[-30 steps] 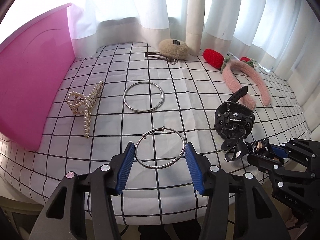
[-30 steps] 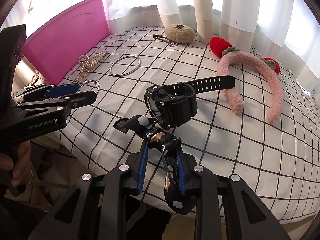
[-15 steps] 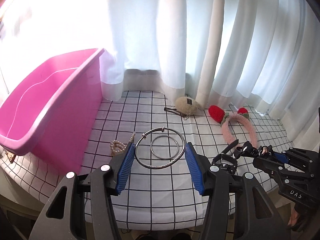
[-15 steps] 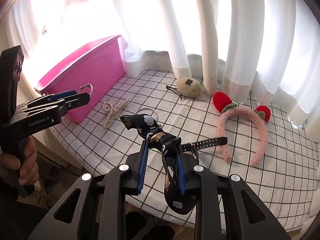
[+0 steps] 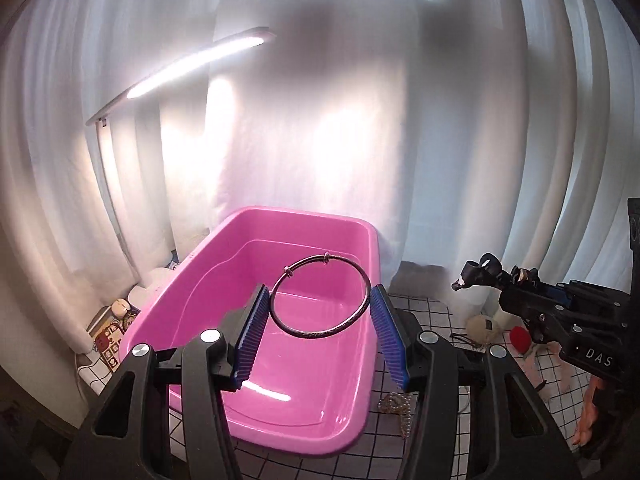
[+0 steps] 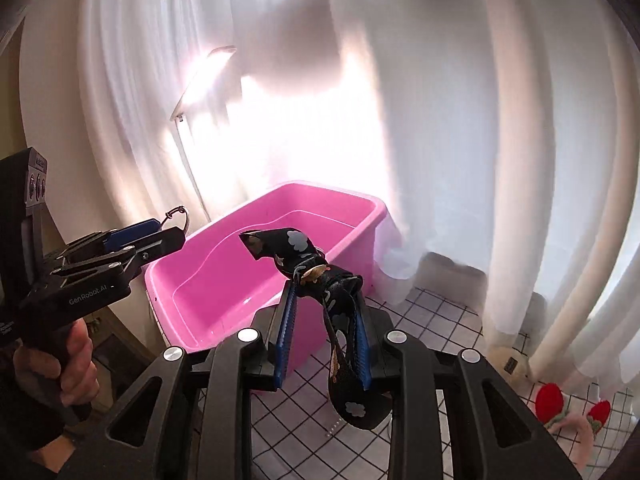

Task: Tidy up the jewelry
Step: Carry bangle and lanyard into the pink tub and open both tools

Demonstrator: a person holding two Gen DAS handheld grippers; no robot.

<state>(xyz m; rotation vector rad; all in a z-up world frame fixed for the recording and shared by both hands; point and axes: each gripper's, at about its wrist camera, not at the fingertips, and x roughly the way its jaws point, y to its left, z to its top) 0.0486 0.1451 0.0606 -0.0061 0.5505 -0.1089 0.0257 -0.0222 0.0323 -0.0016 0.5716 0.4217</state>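
My left gripper (image 5: 319,312) is shut on a silver bangle (image 5: 320,296) and holds it upright above the pink tub (image 5: 280,360). It also shows at the left of the right wrist view (image 6: 168,232). My right gripper (image 6: 325,320) is shut on a black patterned hair bow (image 6: 316,280) and holds it in the air near the tub's (image 6: 224,280) front right corner. The tub's inside looks bare.
A pearl hair claw (image 5: 396,406) lies on the checked cloth (image 5: 452,320) beside the tub. A beige pouch (image 5: 482,326), a hair clip (image 5: 460,338) and a pink strawberry headband (image 6: 576,420) lie at the right. White curtains and a floor lamp (image 5: 192,68) stand behind.
Both grippers have risen off the table and swung left toward the pink tub, carrying the bangle and the bow. The table items have dropped out of the middle of both views.
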